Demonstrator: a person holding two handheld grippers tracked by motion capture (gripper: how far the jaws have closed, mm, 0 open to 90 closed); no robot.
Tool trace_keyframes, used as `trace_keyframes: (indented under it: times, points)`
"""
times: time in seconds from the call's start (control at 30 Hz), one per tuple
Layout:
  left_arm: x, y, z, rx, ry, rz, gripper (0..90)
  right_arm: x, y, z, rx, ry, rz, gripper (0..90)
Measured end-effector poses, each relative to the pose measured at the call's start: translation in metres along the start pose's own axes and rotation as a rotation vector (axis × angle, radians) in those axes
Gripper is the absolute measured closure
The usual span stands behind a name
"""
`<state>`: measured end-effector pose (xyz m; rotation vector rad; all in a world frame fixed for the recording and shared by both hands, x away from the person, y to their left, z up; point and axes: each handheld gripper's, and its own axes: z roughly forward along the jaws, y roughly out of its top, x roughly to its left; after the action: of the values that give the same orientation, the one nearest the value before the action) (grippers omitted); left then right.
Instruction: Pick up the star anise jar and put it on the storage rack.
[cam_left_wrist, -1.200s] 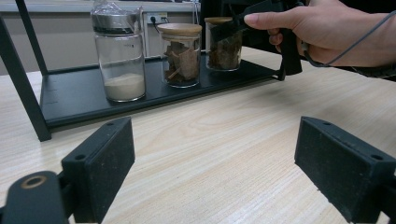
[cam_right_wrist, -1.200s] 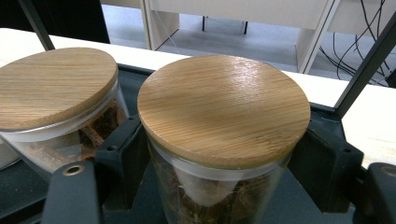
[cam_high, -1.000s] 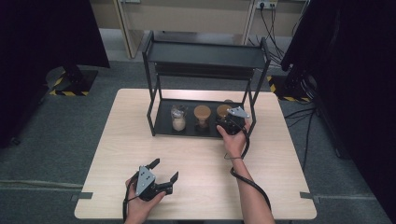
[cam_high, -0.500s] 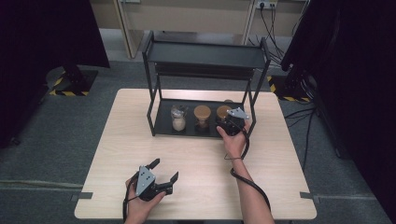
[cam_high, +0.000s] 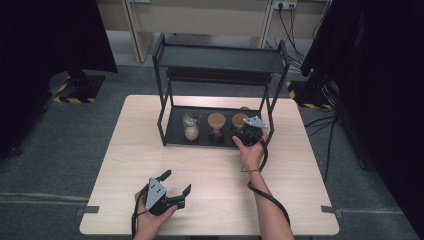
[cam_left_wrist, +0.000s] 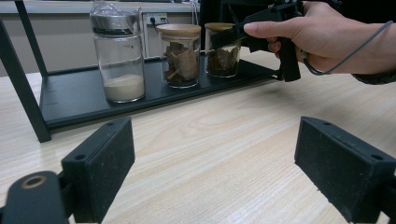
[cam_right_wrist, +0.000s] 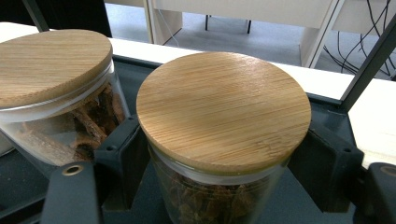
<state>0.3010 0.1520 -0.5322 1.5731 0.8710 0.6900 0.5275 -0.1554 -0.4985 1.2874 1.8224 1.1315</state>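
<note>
Right tongs (cam_right_wrist: 219, 186) clenched on the rightmost bamboo-lidded jar (cam_right_wrist: 223, 112) below its lid, for lifting off the rack's lower shelf (cam_high: 175, 131); left tongs (cam_high: 175, 185) released, resting on the tabletop (cam_high: 215, 165).

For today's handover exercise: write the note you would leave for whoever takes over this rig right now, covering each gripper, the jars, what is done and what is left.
Right gripper: shut on the right-hand jar, jaws on either side of the glass just under its bamboo lid.
Left gripper: open, holding nothing, resting near the table's front edge.
Things: three jars stand in a row on the bottom tray of the black rack: the gripped jar, a middle jar with a bamboo lid, and a metal-lidded jar of pale powder at the left.
Done: the grasp.
Left: probably lifting the gripped jar clear of the rack; it still stands on the tray.
</note>
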Motion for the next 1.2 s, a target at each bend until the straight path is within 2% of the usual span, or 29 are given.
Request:
trace_keyframes:
  times: [0.53, 0.93, 1.2]
  points:
    - [-0.0002, 0.0000, 0.0000, 0.001, 0.000, 0.004, 11.8, -0.0015, -0.0025, 0.0003, 0.023, 0.018, 0.016, 22.5]
    - [-0.0001, 0.0001, 0.0001, 0.003, 0.000, 0.004, 11.8, -0.0003, -0.0011, 0.0001, 0.047, 0.039, 0.038, 13.3]
    - [-0.0003, 0.0001, 0.0003, 0.002, 0.000, 0.006, 11.8, 0.0024, 0.0008, -0.0026, 0.051, 0.047, 0.036, 9.8]
